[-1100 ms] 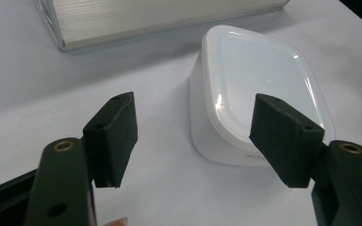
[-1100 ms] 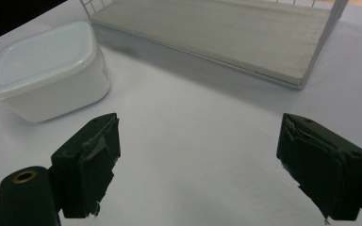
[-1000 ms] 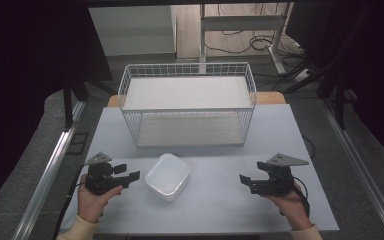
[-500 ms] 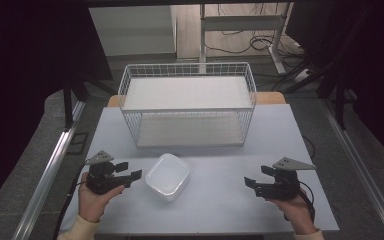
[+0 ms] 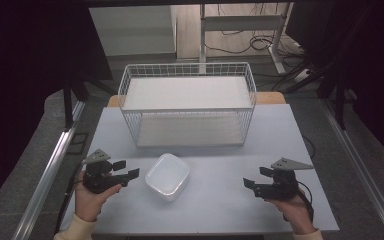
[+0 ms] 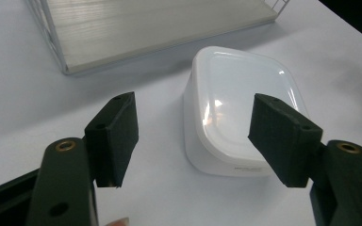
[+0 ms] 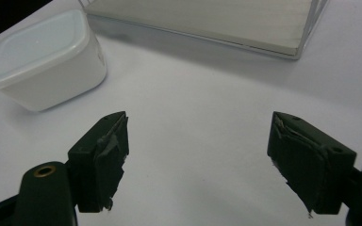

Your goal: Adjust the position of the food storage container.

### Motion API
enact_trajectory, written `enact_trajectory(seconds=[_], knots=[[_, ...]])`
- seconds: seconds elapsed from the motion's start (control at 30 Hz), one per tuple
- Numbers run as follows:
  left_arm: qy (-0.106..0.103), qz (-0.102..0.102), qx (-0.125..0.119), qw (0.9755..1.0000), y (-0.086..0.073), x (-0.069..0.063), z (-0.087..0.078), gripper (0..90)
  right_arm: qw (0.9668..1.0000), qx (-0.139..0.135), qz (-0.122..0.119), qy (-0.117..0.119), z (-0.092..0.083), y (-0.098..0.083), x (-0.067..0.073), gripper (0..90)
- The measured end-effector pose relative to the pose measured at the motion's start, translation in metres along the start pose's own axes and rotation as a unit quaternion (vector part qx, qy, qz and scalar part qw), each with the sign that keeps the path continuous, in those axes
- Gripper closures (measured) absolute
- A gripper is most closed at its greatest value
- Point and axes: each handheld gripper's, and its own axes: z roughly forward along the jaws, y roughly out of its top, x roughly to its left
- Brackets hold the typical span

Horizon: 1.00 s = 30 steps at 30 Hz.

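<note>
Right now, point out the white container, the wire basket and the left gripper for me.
container (image 5: 167,176), high view, middle of its lid.
basket (image 5: 187,110), high view, front top rim.
left gripper (image 5: 126,169), high view, midway between its open jaws.

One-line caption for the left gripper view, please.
Open left tongs aimed at a lidded white container on the white table, wire basket behind.

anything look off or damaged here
Only the right gripper: its black jaw padding looks torn and ragged at the edges. The left gripper has smoother pads. The white container sits closed on the table, apart from the wire basket. Nothing spilled.
</note>
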Motion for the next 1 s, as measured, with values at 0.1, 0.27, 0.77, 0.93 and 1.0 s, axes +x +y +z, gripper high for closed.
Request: enact_trajectory(seconds=[0.1, 0.27, 0.77, 0.93, 1.0], knots=[[-0.005, 0.012, 0.005, 0.9999, 0.009, -0.001, 0.001, 33.1, 1.0, 0.0, 0.002, -0.002, -0.001, 0.002, 0.0, 20.9], [0.003, 0.033, 0.016, 0.9993, 0.031, 0.0, 0.003, 33.2, 0.9999, 0.0, 0.006, -0.01, -0.004, 0.004, -0.003, 22.1], [0.001, 0.049, 0.089, 0.9948, 0.044, 0.0, 0.024, 70.3, 0.9997, 0.009, 0.009, -0.018, -0.003, 0.001, -0.005, 22.4], [0.01, 0.055, 0.125, 0.9906, 0.043, 0.003, 0.041, 86.6, 0.9995, 0.021, 0.011, -0.021, 0.002, -0.002, -0.008, 22.4], [0.009, 0.055, 0.136, 0.9891, 0.042, 0.004, 0.048, 89.2, 0.9994, 0.024, 0.011, -0.021, 0.002, -0.003, -0.009, 22.4]])
